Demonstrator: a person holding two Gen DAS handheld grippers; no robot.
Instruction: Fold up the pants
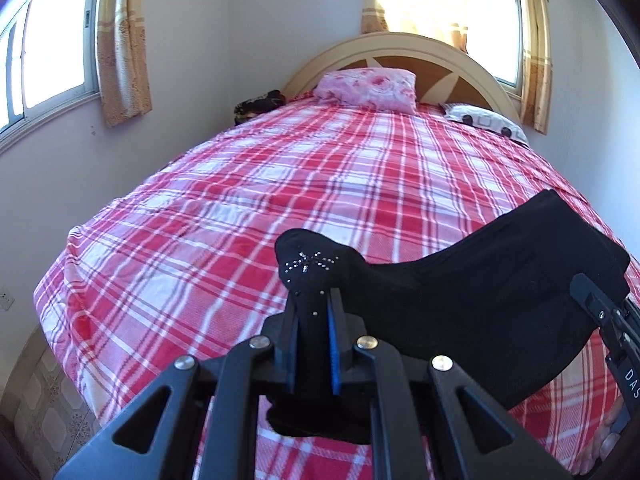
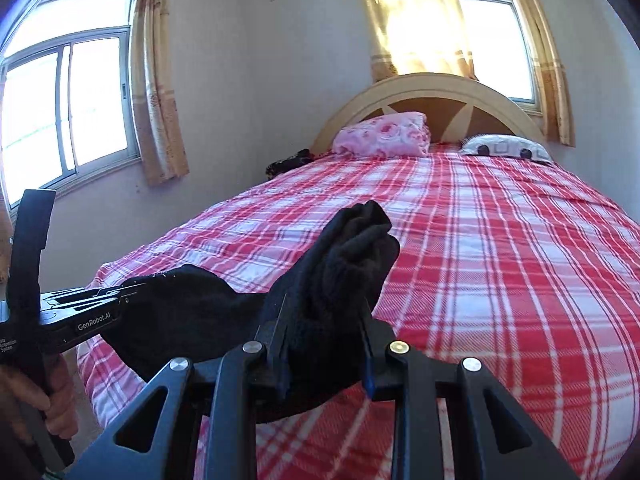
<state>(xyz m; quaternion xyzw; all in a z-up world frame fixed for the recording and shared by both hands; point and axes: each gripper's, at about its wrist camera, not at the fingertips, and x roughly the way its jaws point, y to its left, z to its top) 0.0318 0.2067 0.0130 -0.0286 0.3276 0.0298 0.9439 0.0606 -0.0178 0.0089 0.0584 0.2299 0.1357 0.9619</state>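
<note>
1. We hold the black pants (image 1: 460, 308) in the air above the near end of the bed (image 1: 280, 184); they are not yet lying on the checked cover.
2. Our left tongs (image 1: 314, 304) are closed tightly on one end of the pants, the end with the small shiny stones.
3. Our right tongs (image 2: 324, 320) are closed on a thick bunch of the same cloth, so their jaws stand a little apart around it.
4. The long axis of the pants runs from one pair of tongs to the other, across the bed and not along it. Between the two grips the cloth hangs down in a soft curve.
5. Both hands are equally near, as each holds one end. We judge that the next move needs both going forward together, so the pants come down flat on the free cover ahead of us.
</note>
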